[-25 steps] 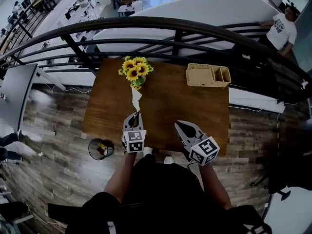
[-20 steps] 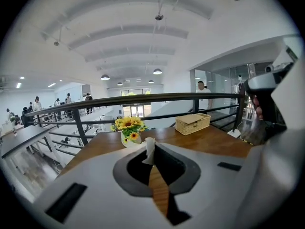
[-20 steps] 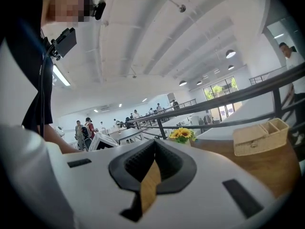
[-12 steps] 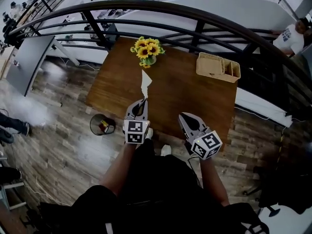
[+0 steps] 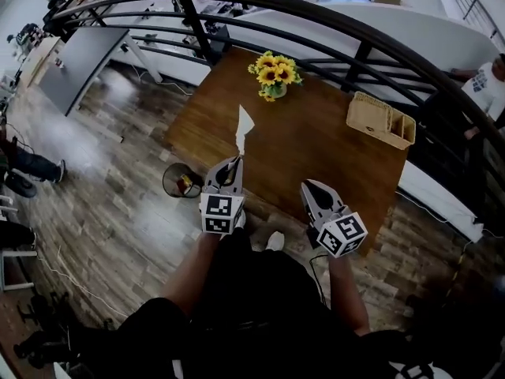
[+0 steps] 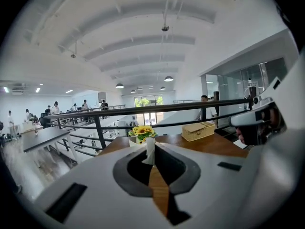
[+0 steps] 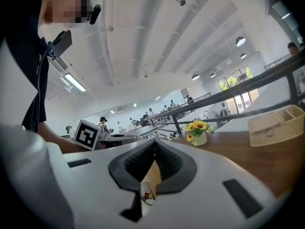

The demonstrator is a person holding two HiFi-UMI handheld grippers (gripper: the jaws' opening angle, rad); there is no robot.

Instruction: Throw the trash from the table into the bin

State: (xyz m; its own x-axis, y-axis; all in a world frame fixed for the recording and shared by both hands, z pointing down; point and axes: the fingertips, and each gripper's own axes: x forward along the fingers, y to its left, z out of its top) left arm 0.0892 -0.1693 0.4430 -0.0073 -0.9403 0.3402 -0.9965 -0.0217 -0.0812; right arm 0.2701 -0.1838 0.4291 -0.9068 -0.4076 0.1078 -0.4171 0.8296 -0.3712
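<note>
My left gripper (image 5: 233, 164), jaws pinched tight on the crumpled white paper strip (image 5: 244, 126), has lifted it off the brown wooden table (image 5: 316, 148) toward the round black mesh bin (image 5: 167, 183) on the floor, so the drop looks close, while my right gripper (image 5: 314, 189) hangs with its jaws together.

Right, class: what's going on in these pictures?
A person works at a wooden table with a gripper in each hand. The left gripper is shut on a white paper scrap, held up over the table. The bin stands on the floor beside the table, some trash already in it. The right gripper is shut and empty. Sunflowers and a wicker basket sit on the table.
</note>
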